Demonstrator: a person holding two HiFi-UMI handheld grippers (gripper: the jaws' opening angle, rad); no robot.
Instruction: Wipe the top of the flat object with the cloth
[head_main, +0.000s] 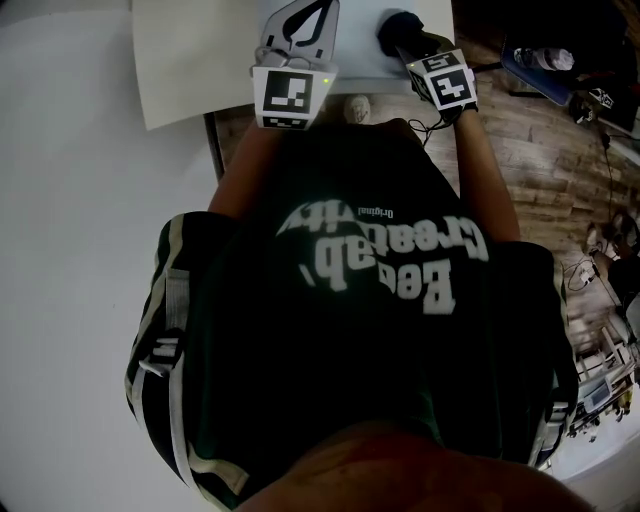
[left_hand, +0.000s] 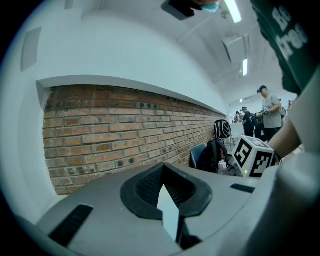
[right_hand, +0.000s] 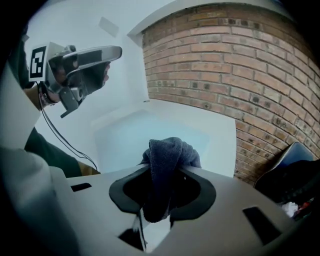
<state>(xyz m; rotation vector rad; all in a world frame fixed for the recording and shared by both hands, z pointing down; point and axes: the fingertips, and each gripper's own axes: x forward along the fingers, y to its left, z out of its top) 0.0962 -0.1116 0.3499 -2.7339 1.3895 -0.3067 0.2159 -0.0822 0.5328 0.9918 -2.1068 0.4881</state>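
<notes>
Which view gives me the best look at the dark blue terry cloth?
The right gripper view: the dark blue terry cloth sits centre frame, bunched and clamped in the jaws of the right gripper. The head view catches only a dark lump of it at its top edge. The left gripper view misses it.
</notes>
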